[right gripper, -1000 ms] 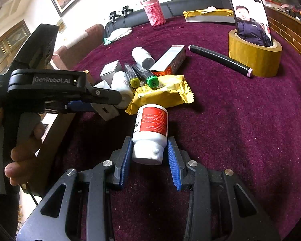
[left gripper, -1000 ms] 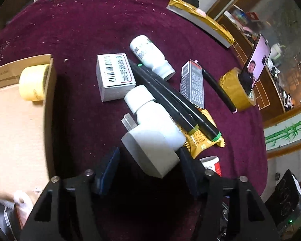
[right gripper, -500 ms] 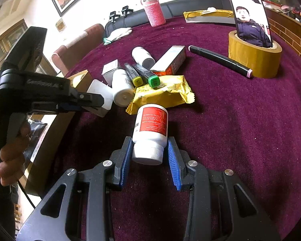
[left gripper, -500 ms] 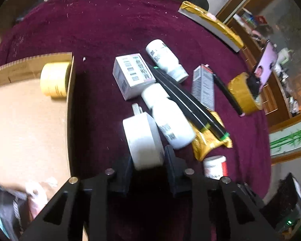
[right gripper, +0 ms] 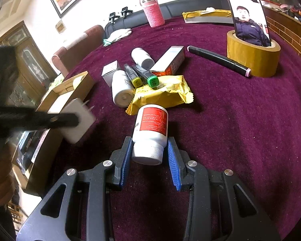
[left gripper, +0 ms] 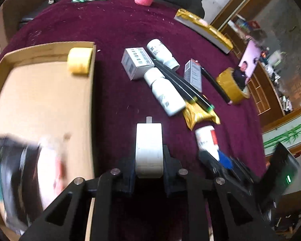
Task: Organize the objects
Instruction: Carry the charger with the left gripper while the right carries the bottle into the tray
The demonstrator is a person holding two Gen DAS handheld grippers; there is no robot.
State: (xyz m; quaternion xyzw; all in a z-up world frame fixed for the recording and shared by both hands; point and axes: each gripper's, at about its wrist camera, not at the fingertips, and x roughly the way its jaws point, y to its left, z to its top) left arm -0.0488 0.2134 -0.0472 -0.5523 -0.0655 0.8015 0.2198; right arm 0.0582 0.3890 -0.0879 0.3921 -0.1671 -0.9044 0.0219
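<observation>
My left gripper is shut on a white charger plug and holds it above the maroon tablecloth, just right of the cardboard box. The plug also shows in the right wrist view, near the box. My right gripper is shut on a white bottle with a red label, cap toward the camera; the bottle also shows in the left wrist view.
A pile lies mid-table: a white bottle, a second bottle, two black markers, a yellow packet, two small boxes. A tape roll holding a phone, another marker and a pink flask stand farther off. A yellow tape roll sits in the cardboard box.
My left gripper closed on the charger plug, lifted it off the pile and carried it left toward the cardboard box. My right gripper has stayed in place on the red-label bottle.
</observation>
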